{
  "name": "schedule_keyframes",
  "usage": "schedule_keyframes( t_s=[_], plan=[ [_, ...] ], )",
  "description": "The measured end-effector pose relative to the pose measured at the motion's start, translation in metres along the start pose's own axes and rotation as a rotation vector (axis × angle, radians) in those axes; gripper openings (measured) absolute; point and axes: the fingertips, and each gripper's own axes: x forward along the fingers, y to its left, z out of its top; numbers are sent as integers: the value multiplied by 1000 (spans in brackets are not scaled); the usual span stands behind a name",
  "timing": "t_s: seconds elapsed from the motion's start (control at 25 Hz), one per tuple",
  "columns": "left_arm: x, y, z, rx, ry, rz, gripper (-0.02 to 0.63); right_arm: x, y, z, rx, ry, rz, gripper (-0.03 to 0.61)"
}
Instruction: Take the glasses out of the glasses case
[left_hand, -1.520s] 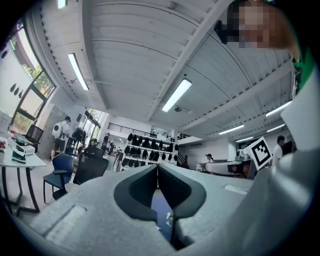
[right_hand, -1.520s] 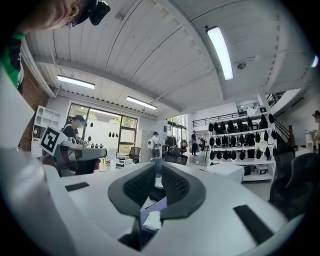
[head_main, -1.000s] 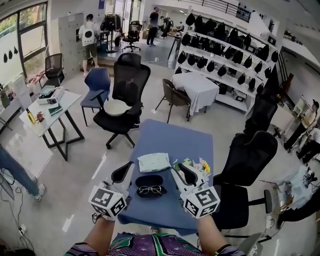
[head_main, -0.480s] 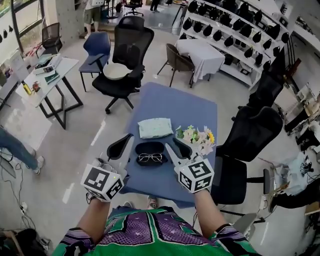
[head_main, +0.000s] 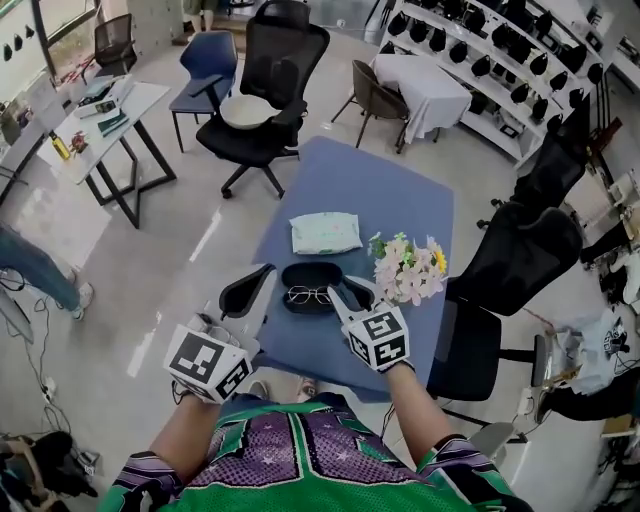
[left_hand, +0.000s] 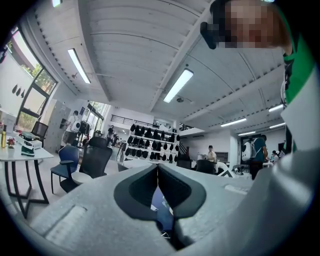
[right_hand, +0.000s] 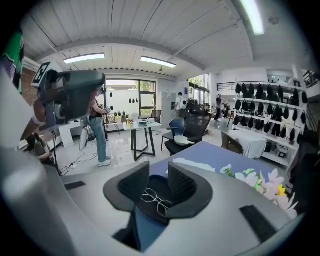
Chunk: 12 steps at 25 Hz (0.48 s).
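An open black glasses case (head_main: 310, 288) lies near the front edge of the blue table (head_main: 370, 190), with thin-framed glasses (head_main: 309, 296) resting inside it. My right gripper (head_main: 342, 292) is at the case's right end, open; in the right gripper view its jaws (right_hand: 158, 174) stand apart just over the glasses (right_hand: 157, 201) and the case (right_hand: 154, 189), without holding them. My left gripper (head_main: 264, 273) hovers off the table's left front corner, a little left of the case. In the left gripper view its jaws (left_hand: 158, 167) meet at the tips, shut on nothing.
A pale green tissue pack (head_main: 326, 233) lies behind the case. A flower bunch (head_main: 408, 268) sits just right of it, close to my right gripper. Black office chairs stand at the far side (head_main: 265, 60) and the right (head_main: 520, 260); a white side table (head_main: 95, 110) is far left.
My right gripper has moved forward and inward to the case's right end, over the glasses. The left gripper stays left of the case. The head view has tilted further down.
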Motion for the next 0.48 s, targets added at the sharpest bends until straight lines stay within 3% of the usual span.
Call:
schedule_keyframes(
  t_s=[0.48],
  plan=[
    [-6, 13, -14, 14, 46, 28, 17, 58, 4, -81, 4, 152, 45, 104]
  ],
)
